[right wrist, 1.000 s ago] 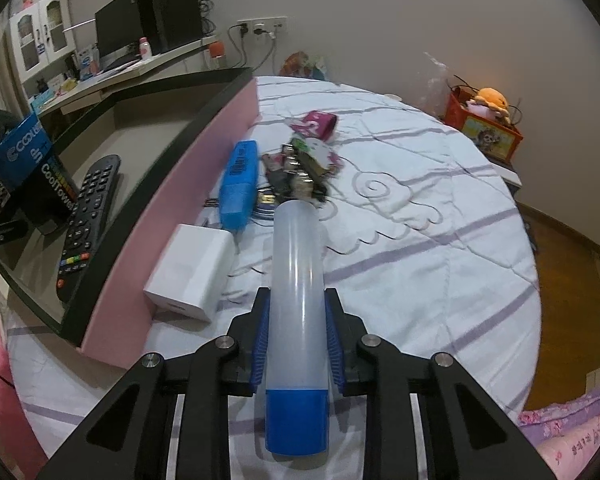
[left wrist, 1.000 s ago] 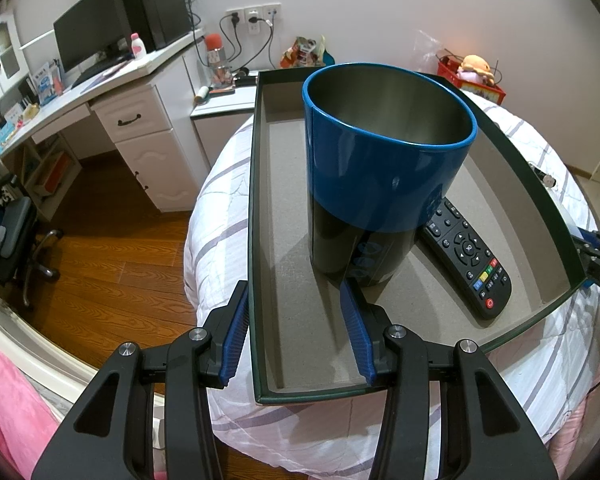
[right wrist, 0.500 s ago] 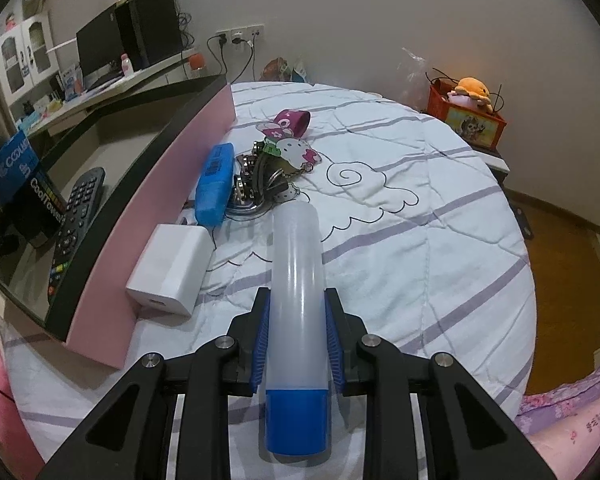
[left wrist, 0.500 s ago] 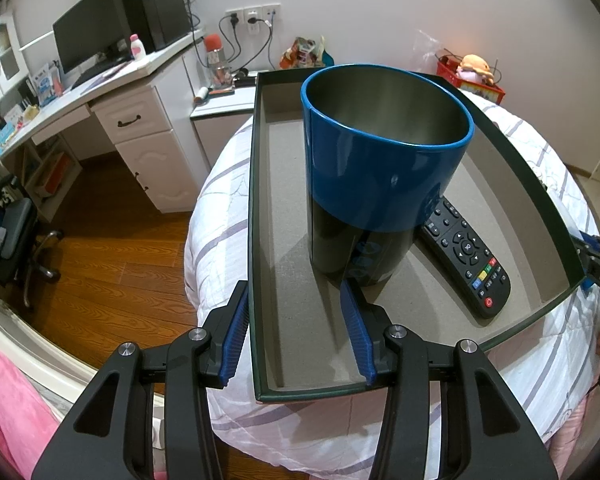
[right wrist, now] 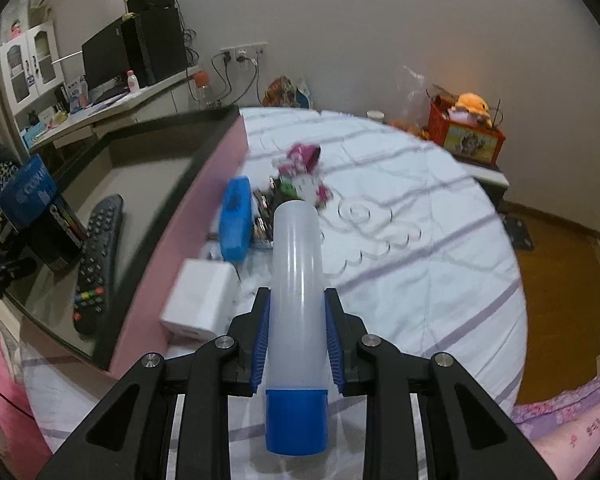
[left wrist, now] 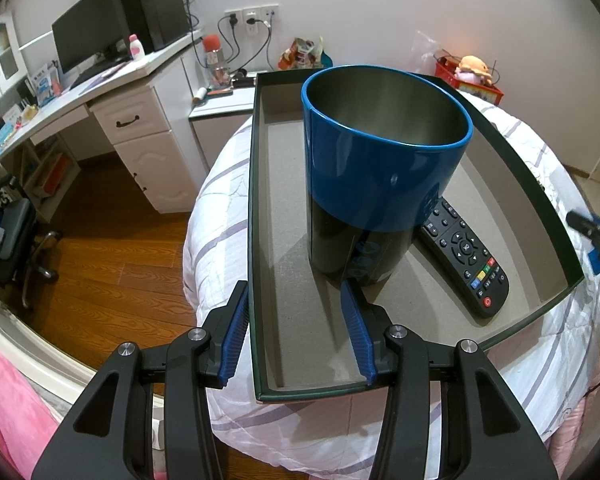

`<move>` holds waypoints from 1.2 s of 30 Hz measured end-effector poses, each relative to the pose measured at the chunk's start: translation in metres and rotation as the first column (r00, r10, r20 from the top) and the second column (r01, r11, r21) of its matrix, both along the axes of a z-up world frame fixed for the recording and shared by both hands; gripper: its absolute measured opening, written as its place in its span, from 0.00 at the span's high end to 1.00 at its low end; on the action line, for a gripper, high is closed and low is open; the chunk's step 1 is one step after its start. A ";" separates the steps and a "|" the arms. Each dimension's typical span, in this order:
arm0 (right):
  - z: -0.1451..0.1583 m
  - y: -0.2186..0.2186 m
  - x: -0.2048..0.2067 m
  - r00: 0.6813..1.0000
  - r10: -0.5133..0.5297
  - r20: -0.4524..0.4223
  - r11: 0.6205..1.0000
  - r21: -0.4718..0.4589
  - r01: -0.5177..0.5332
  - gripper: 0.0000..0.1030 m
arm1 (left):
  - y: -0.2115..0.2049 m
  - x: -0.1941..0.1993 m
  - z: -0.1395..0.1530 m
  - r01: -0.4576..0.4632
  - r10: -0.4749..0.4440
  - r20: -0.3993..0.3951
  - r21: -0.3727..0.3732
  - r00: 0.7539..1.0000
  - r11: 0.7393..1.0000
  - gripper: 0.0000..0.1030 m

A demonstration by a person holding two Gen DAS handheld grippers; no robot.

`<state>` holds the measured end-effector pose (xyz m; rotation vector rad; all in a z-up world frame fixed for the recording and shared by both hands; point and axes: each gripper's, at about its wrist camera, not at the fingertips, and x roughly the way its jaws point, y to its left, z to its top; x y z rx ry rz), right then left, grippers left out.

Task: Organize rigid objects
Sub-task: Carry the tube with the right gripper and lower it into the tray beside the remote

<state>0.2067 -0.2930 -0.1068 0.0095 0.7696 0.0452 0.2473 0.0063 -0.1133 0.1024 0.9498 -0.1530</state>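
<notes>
Two grippers: left gripper (left wrist: pixel 298 332) straddles the box's (left wrist: pixel 260 390) near-left wall, grip unclear; right gripper (right wrist: pixel 296 346) clenches the translucent bottle (right wrist: pixel 296 280), near the box.

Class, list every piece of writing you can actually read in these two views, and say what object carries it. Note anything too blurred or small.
"COOLIN..." (last letters uncertain): white print on the blue band of the cup, right wrist view.
Remote control: key markings too small to read.
Blue case on the bed: dark print blurred, unreadable.
Red box by the wall: picture label unreadable.
Desk clutter: too small.
</notes>
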 end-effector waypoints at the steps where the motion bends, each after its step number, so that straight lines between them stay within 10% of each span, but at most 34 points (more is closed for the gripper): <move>1: 0.004 0.001 0.000 1.000 0.002 0.008 1.000 -0.007 -0.001 0.75 | 0.001 0.000 0.000 0.000 0.000 0.000 -0.001 1.000 1.000 0.54; 19: 0.068 0.064 0.024 0.978 0.170 0.119 0.985 -0.048 -0.166 0.75 | 0.001 0.001 0.002 0.001 -0.001 0.000 -0.003 1.000 1.000 0.54; 36: 0.017 0.131 0.087 0.955 0.284 -0.082 0.956 -0.047 -0.288 0.75 | -0.001 -0.001 0.004 0.001 -0.001 0.002 -0.005 1.000 1.000 0.54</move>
